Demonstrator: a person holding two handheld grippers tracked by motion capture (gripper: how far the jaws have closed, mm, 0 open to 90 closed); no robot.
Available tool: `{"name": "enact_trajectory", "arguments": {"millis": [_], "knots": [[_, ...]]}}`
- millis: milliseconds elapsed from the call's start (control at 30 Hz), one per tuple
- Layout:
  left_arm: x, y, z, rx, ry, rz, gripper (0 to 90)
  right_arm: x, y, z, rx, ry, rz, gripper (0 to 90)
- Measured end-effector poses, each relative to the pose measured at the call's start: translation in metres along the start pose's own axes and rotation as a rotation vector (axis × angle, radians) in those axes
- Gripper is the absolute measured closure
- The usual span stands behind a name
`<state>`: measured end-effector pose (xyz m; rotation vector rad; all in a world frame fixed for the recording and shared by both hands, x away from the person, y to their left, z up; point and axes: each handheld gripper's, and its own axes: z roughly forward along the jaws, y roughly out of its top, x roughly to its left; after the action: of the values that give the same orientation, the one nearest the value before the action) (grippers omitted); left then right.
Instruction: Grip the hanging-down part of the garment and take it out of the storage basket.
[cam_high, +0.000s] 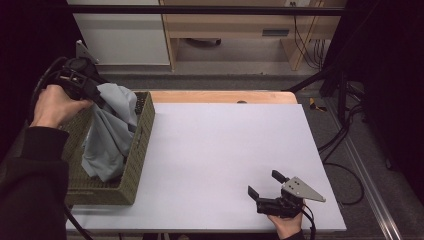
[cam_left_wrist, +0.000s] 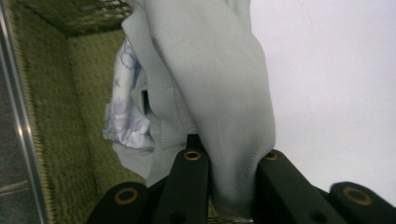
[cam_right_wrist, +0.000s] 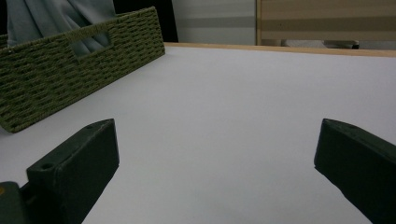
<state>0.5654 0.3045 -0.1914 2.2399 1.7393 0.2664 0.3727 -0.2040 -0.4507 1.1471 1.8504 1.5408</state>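
Note:
A pale grey cloth (cam_high: 110, 130) hangs from my left gripper (cam_high: 98, 95) over the olive woven basket (cam_high: 139, 145) at the table's left. In the left gripper view the two black jaws are shut on a fold of the grey cloth (cam_left_wrist: 219, 93), and a white piece with a purple print (cam_left_wrist: 125, 116) shows behind it inside the basket (cam_left_wrist: 56, 116). My right gripper (cam_high: 266, 185) rests low near the table's front right edge, jaws wide apart with nothing between them. The right gripper view looks across bare table to the basket (cam_right_wrist: 56, 74) with grey cloth (cam_right_wrist: 46, 18) rising out of it.
The white table top (cam_high: 225, 150) stretches between the basket and the right gripper. A wooden strip (cam_high: 220, 96) runs along its far edge. Beyond stand a white cabinet (cam_high: 125, 35) and a wooden shelf unit (cam_high: 240, 25); cables (cam_high: 345, 145) lie on the floor at the right.

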Motion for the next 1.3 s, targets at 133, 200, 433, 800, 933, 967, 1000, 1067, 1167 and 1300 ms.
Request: {"name": "enact_trajectory", "arguments": {"millis": [133, 200, 433, 800, 933, 967, 1000, 1067, 1167, 1300], "knots": [[0.000, 0.001, -0.019, -0.029, 0.008, 0.005, 86.6, 0.001, 0.001, 0.001, -0.010, 0.005, 0.006, 0.3], [0.000, 0.000, -0.027, -0.046, 0.012, 0.004, 86.6, 0.001, 0.001, 0.000, -0.010, 0.009, 0.008, 0.3], [-0.001, 0.000, -0.055, -0.099, 0.014, 0.007, 86.7, 0.001, 0.003, 0.002, -0.012, 0.014, 0.006, 0.3], [-0.005, 0.004, -0.075, -0.152, 0.022, 0.028, 86.9, 0.010, 0.013, 0.014, -0.008, 0.082, -0.014, 0.4], [-0.008, 0.006, -0.083, -0.162, 0.020, 0.031, 86.8, 0.016, 0.021, 0.021, -0.021, 0.105, -0.010, 0.4], [-0.009, 0.007, -0.084, -0.165, 0.017, 0.031, 86.8, 0.017, 0.023, 0.022, -0.024, 0.117, -0.007, 0.4], [-0.010, 0.007, -0.085, -0.168, 0.015, 0.034, 86.8, 0.019, 0.026, 0.024, -0.027, 0.126, -0.007, 0.4], [-0.012, 0.007, -0.087, -0.172, 0.019, 0.040, 86.8, 0.022, 0.030, 0.029, -0.033, 0.141, -0.021, 0.4], [-0.012, 0.007, -0.088, -0.163, 0.018, 0.042, 86.8, 0.032, 0.042, 0.041, -0.044, 0.186, -0.012, 0.4], [-0.011, 0.007, -0.087, -0.148, 0.018, 0.039, 86.8, 0.045, 0.053, 0.057, -0.040, 0.222, -0.017, 0.6]]}}
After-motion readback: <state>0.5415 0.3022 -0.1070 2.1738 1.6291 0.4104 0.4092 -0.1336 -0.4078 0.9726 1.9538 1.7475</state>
